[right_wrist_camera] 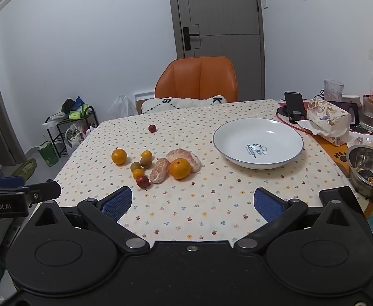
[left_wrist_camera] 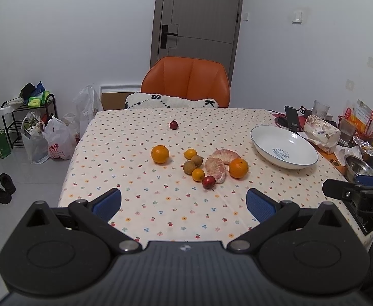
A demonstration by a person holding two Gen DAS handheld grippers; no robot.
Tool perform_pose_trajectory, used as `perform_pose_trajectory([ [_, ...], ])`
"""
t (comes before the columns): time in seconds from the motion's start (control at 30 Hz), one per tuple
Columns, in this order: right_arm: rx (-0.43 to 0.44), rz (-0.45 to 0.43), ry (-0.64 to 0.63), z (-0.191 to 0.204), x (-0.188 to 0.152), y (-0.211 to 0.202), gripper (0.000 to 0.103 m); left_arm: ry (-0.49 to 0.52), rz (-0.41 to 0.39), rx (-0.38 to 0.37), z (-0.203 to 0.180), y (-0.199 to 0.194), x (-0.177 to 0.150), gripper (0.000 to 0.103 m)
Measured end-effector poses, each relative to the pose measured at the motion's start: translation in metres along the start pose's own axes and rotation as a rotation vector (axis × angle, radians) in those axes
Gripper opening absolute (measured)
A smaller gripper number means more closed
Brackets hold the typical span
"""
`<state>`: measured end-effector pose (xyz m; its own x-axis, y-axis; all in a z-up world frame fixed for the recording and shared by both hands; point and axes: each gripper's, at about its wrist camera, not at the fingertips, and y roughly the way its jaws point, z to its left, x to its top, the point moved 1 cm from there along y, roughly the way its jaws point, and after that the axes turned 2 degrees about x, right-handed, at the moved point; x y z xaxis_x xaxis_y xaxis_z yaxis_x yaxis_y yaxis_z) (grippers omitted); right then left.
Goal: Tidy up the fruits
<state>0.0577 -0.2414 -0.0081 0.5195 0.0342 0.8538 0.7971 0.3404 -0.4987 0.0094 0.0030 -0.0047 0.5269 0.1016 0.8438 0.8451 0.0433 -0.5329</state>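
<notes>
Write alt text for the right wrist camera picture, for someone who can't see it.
Loose fruit, including a large round orange and peeled pink pomelo segments, lies on a floral tablecloth left of an empty white ceramic plate. The open right gripper hovers in front.

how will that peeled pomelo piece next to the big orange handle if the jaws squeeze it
The peeled pomelo piece looks soft and membrane-covered, so a hard squeeze would likely bruise it. Its flattish curved shape probably won't roll, unlike the round orange touching it, which may roll if nudged.
</notes>
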Motion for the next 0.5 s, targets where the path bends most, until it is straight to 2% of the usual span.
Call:
perform_pose_trajectory([
  [0.5, 0.016, -0.005, -0.027, 0.004, 0.0003, -0.0026, 0.103, 0.004, -0.004, -0.001, -0.002, -0.0005, 0.0005, 0.103],
])
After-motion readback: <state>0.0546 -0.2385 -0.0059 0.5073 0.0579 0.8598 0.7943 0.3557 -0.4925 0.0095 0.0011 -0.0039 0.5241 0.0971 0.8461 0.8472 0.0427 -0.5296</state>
